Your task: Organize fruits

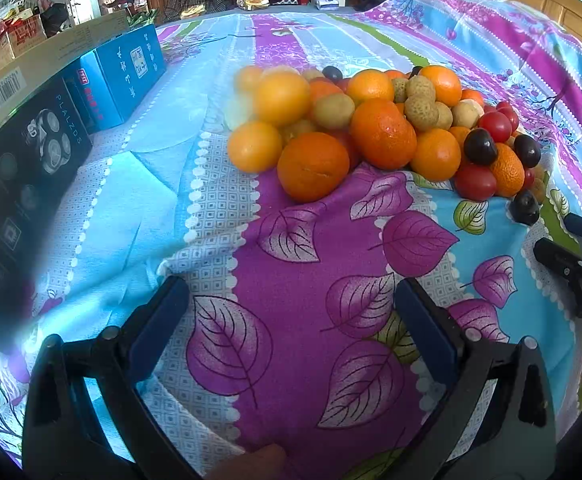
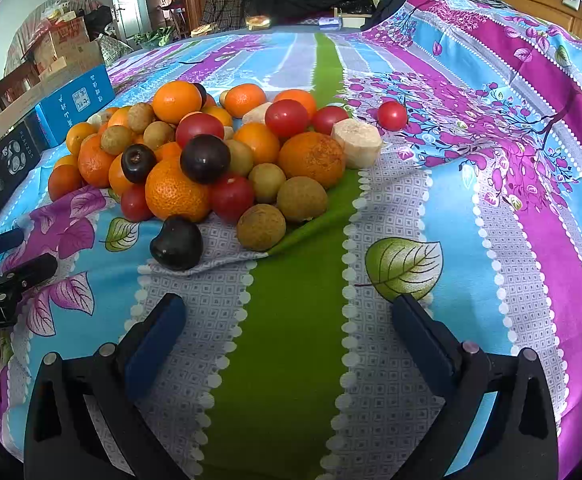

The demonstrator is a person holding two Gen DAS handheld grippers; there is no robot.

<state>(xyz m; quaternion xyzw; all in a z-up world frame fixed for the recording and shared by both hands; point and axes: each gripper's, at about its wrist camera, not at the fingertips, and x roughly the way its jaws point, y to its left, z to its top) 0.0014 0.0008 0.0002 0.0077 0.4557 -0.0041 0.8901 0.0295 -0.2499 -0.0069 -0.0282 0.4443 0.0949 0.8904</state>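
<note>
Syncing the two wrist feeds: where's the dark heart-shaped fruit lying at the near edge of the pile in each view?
Left wrist: dark fruit at far right, below the pile's right end, just above the right gripper.
Right wrist: dark fruit left of centre, the nearest piece of the pile, beside a brown longan.
Shared landmark: the blue box, at the left in both views.

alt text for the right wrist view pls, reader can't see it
A heap of mixed fruit, with oranges, red tomatoes, dark plums and brown longans, sits on a bright floral cloth, with one tomato apart to its right. The right gripper is open and empty in the foreground, short of the pile. The left gripper shows at the left edge.
</note>
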